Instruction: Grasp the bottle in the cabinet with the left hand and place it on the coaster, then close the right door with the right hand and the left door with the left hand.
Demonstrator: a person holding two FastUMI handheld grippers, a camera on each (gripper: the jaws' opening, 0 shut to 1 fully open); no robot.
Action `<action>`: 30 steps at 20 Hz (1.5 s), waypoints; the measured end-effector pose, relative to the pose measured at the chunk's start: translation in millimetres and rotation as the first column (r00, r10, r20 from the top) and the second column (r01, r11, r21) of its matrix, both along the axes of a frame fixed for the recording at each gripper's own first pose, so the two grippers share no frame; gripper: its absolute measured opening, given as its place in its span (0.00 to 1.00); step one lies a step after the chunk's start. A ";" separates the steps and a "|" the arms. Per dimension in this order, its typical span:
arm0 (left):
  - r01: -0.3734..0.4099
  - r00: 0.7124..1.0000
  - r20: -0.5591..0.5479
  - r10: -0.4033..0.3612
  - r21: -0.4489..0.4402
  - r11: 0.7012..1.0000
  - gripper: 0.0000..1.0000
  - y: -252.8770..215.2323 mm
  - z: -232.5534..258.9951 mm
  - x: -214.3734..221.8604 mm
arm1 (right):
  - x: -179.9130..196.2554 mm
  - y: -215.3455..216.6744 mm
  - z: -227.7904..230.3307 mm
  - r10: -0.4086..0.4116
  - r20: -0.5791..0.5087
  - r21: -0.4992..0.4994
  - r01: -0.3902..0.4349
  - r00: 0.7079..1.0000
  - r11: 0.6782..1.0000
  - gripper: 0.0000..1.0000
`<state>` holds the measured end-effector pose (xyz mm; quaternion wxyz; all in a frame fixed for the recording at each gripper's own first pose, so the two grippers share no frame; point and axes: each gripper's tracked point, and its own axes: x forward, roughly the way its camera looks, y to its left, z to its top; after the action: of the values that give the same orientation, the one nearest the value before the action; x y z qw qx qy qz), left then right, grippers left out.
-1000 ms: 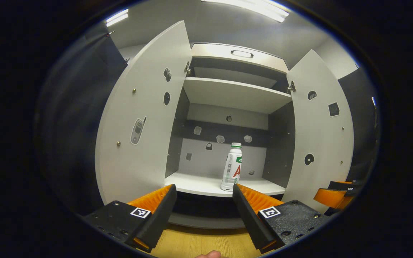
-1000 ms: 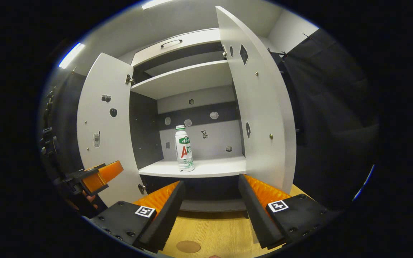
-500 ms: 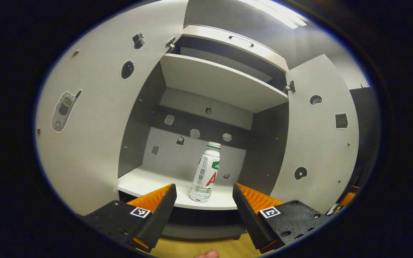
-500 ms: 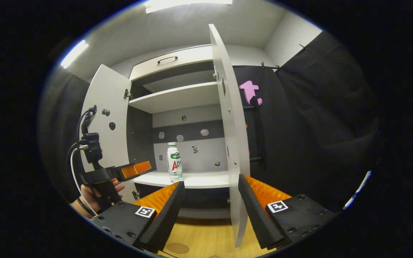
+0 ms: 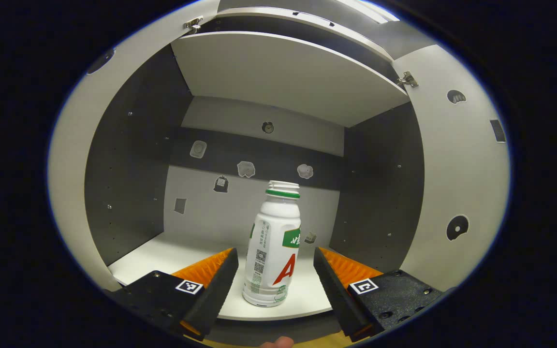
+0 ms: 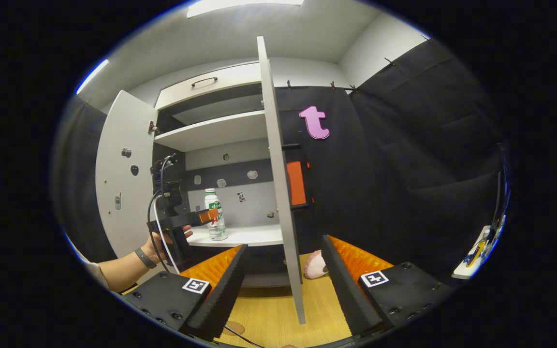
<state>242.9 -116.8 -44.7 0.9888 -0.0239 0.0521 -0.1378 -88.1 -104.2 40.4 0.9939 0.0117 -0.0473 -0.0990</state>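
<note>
White plastic makes up the bottle [image 5: 272,246], with a green ring under its neck, a green patch and a big red letter on its label. No cap can be made out on top. It stands upright on the lower shelf [image 5: 182,251] inside the cabinet [image 5: 128,159], near the front edge.

In the left gripper view, the left gripper [image 5: 273,270] has its jaws wide open, one on each side of the bottle. Neither jaw touches it; there is a gap on both sides. In the right gripper view, a hand [image 6: 162,244] holds this gripper up at the shelf beside the bottle.

The step in hand looks like the first one: reaching in to grab the bottle. Next, the left gripper likely needs to slide a bit farther in, so the jaws sit around the body of the bottle, and then squeeze shut. It should go gently, since a bump could tip a tall bottle over.

The right gripper [image 6: 283,275] also has its jaws open and holds nothing. It hangs low over the wooden table [image 6: 273,319], with the edge of the right door [image 6: 278,193] seen between its jaws. Both this door and the left door [image 6: 121,183] stand open. A round brown spot [image 6: 234,327] on the table may be the coaster, but that is hard to tell.
</note>
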 end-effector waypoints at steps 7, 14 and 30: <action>0.003 1.000 0.025 -0.005 0.072 0.997 0.95 -8.3 -1.9 32.6 | -18.6 -45.8 -9.7 -0.133 0.008 0.081 0.132 0.991 0.988 0.98; 0.014 0.998 0.059 -0.014 0.014 1.000 0.68 -8.6 16.1 14.6 | -24.6 -49.5 -17.9 -0.150 -0.008 0.101 0.150 0.989 0.984 0.98; 0.098 0.991 0.089 -0.097 -0.009 0.995 0.68 25.5 -15.4 -180.3 | 15.9 -21.4 -19.2 -0.072 -0.001 -0.076 0.072 0.997 0.995 0.98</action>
<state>62.6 -91.2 -60.1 0.9820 -0.0218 0.0086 -0.1872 -72.2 -125.6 21.3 0.9895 -0.0281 -0.0496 -0.1329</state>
